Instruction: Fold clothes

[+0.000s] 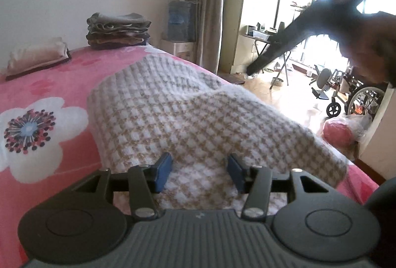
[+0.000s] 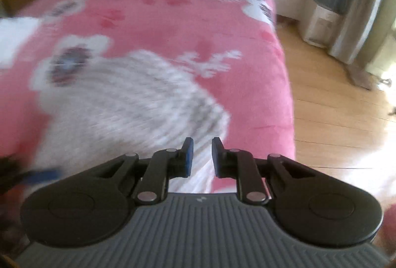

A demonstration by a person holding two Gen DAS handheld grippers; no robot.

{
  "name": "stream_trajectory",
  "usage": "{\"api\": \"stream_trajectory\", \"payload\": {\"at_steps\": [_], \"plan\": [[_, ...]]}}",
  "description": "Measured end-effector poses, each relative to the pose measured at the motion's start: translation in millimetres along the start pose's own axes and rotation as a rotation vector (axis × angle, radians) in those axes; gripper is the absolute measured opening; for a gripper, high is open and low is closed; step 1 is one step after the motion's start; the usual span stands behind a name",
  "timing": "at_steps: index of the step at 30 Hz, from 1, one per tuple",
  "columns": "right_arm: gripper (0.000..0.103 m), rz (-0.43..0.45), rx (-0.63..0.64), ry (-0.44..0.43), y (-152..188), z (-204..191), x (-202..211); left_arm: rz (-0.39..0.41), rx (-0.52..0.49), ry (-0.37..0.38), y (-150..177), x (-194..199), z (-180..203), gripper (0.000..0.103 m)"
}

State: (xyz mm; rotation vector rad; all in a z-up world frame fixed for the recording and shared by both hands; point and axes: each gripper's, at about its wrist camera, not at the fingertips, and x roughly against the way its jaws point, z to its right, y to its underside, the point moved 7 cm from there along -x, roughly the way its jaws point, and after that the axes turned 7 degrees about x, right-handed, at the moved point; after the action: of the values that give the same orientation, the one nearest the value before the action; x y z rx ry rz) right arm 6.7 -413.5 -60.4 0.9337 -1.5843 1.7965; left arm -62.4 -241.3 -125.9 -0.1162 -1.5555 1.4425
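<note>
Checked garment (image 1: pixel 173 114) lies folded over on the pink bedspread (image 1: pixel 49 74), mid-fold. My left gripper (image 1: pixel 200 172) stands half open over it, gripping nothing; my right gripper (image 2: pixel 202 156), nearly closed, holds nothing. Next: grab an edge.

Beige-and-white checked knit garment (image 1: pixel 173 114), partly folded, flat on bed
</note>
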Motion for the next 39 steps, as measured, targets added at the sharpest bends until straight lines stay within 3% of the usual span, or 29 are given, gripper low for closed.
{"api": "stream_trajectory", "payload": {"at_steps": [2, 5, 7, 9, 12, 15, 18, 19, 21, 24, 27, 29, 32, 34, 36, 38, 39], "plan": [[0.015, -0.042, 0.032, -0.045, 22, -17, 10, -0.004, 0.002, -0.002, -1, -1, 1, 0.053], [0.016, -0.16, 0.094, -0.043, 75, -39, -27, -0.018, -0.018, 0.01, -2, -3, 7, 0.059], [0.016, -0.136, 0.05, -0.05, 79, -34, -33, -0.026, -0.062, -0.011, -1, -4, 13, 0.068], [0.02, -0.152, 0.013, -0.05, 74, -27, -26, -0.03, -0.073, -0.017, 0, -4, 16, 0.069], [0.022, -0.153, 0.112, 0.02, 60, -31, 12, -0.032, -0.06, -0.018, 1, -2, 15, 0.07], [0.022, -0.131, 0.165, -0.076, 62, -56, 40, -0.033, -0.064, -0.016, 1, -3, 16, 0.072], [0.023, -0.281, 0.306, -0.008, 105, -74, -13, -0.044, -0.105, 0.017, 2, -3, 23, 0.074], [0.025, -0.291, 0.341, 0.017, 118, -79, -31, -0.037, -0.135, 0.013, 0, 1, 24, 0.073], [0.024, -0.276, 0.35, 0.04, 119, -82, -36, -0.015, -0.159, 0.025, -4, 17, 23, 0.072], [0.023, -0.256, 0.301, 0.007, 118, -71, -27, 0.018, -0.151, 0.045, -4, 44, 11, 0.072], [0.023, -0.239, 0.263, -0.011, 118, -66, -18, -0.024, -0.151, 0.027, 11, 52, -1, 0.071], [0.022, -0.242, 0.25, -0.011, 107, -64, -2, -0.046, -0.156, 0.014, 22, 54, -6, 0.071], [0.023, -0.155, 0.247, -0.024, 76, -72, 39, -0.048, -0.129, 0.006, 33, 53, -10, 0.073], [0.023, -0.125, 0.263, -0.086, 62, -89, 52, -0.05, -0.126, -0.006, 35, 50, -4, 0.08], [0.023, -0.191, 0.317, -0.117, 68, -110, 30, -0.037, -0.173, -0.032, 41, 48, 3, 0.083], [0.023, -0.322, 0.361, -0.092, 94, -117, -12, -0.032, -0.24, -0.05, 47, 46, 9, 0.083], [0.025, -0.33, 0.361, -0.089, 96, -116, -16, -0.03, -0.273, -0.059, 50, 45, 12, 0.083]]}}
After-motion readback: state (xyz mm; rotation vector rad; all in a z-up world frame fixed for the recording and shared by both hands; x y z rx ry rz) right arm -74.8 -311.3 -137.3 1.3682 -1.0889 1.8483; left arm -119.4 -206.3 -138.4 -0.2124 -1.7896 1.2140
